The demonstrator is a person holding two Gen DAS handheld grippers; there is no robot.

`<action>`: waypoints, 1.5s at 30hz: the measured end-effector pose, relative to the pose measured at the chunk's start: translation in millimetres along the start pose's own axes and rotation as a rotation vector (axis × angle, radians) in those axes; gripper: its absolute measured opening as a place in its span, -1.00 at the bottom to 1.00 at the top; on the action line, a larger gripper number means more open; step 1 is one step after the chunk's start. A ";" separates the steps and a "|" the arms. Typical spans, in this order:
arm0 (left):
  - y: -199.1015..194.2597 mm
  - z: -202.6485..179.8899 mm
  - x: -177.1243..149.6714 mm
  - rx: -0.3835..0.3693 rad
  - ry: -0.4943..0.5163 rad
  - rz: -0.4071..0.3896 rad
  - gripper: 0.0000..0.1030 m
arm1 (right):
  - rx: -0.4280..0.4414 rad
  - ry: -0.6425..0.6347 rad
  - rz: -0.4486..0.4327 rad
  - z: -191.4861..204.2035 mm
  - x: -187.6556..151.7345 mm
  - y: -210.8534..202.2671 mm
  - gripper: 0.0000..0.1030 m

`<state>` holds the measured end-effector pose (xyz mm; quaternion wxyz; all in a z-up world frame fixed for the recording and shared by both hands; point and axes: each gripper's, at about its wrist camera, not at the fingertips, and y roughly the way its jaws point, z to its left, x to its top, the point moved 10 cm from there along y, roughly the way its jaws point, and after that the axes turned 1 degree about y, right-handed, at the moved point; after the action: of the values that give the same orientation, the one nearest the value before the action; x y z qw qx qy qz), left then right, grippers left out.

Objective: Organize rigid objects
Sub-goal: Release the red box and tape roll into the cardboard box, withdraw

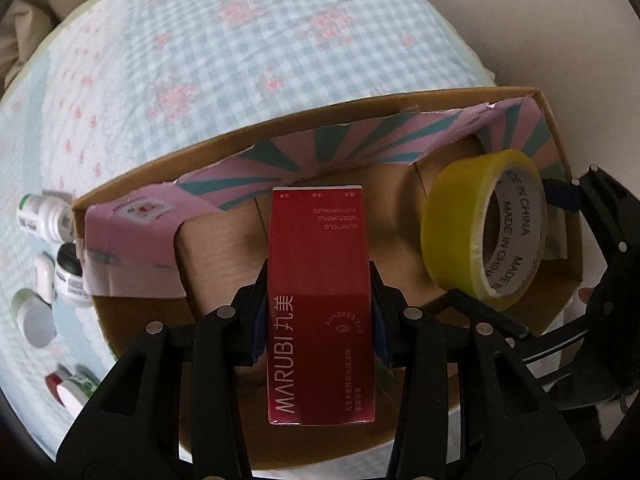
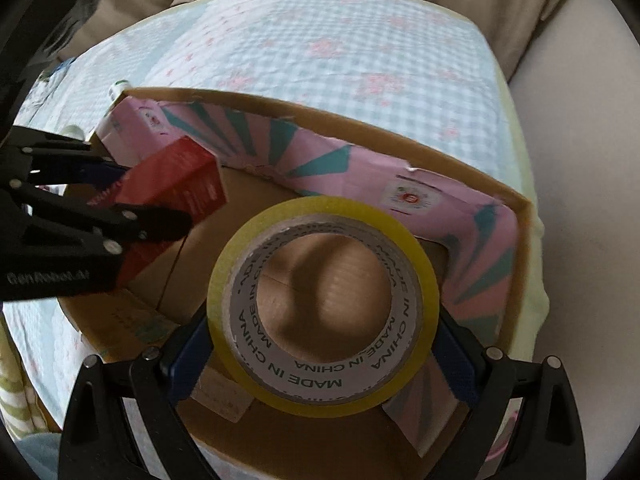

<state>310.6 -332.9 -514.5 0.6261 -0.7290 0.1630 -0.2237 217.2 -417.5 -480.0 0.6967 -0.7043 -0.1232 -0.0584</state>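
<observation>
Clamped in my left gripper (image 1: 318, 312), the long red cardboard carton (image 1: 320, 300) points straight down into the open cardboard box (image 1: 558, 152); my right gripper (image 2: 322, 344) grips the yellow tape roll (image 2: 322, 300) nearer the box's right wall.

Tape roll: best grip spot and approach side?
Grip the tape roll across its outer yellow rim, pads on opposite sides of the ring, coming from above with the hole facing the gripper. The round rim gives two opposed curved faces, and the right gripper holds it that way now over the cardboard box. The flat printed core face offers nothing to pinch.
</observation>
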 end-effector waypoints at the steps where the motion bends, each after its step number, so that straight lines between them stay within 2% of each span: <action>1: -0.4 -0.8 2.4 0.016 0.014 0.000 -0.27 | 0.002 -0.010 0.000 0.9 0.3 1.0 0.88; 3: 0.3 -2.8 4.2 0.042 0.051 0.014 -0.26 | 0.013 -0.023 -0.006 2.1 1.6 3.7 0.89; 4: 0.1 -2.4 3.2 0.053 0.068 0.023 -0.11 | 0.035 -0.019 -0.003 2.9 0.6 5.3 0.89; 5: -1.9 -2.4 2.8 0.061 0.076 0.018 0.12 | 0.064 -0.013 0.021 3.9 -2.0 8.6 0.98; 6: -4.5 -2.4 3.1 0.061 0.079 0.009 0.99 | 0.060 -0.026 0.032 3.6 -3.5 9.4 1.00; 10: -6.4 1.0 1.1 0.040 0.061 -0.007 0.99 | 0.030 -0.067 -0.013 2.3 -4.3 -0.4 1.00; 14: -1.1 7.2 -3.5 0.048 0.045 0.008 0.99 | 0.055 -0.027 0.010 -2.7 -9.1 -2.2 1.00; 18: -1.6 9.2 -5.2 0.046 0.030 0.011 0.99 | 0.065 0.007 -0.007 -8.9 -10.9 -7.3 1.00; 27: -35.1 -2.1 -1.8 0.052 0.037 -0.041 0.99 | 0.016 0.002 -0.011 -11.7 -6.3 -28.4 1.00; 37: -111.8 0.3 -24.2 0.056 0.017 -0.138 0.99 | -0.002 -0.011 -0.028 6.7 -3.3 -74.4 1.00; 42: -169.6 10.8 -50.0 0.048 -0.032 -0.217 0.99 | -0.009 -0.021 -0.060 28.2 8.8 -115.0 1.00; 45: -205.7 27.2 -76.2 0.060 -0.069 -0.260 0.99 | -0.002 -0.013 -0.098 47.9 17.9 -141.2 1.00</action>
<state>251.7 -237.1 -324.3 0.6187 -0.7321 0.0386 -0.2825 194.1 -368.3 -340.0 0.6915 -0.6985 -0.1620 -0.0877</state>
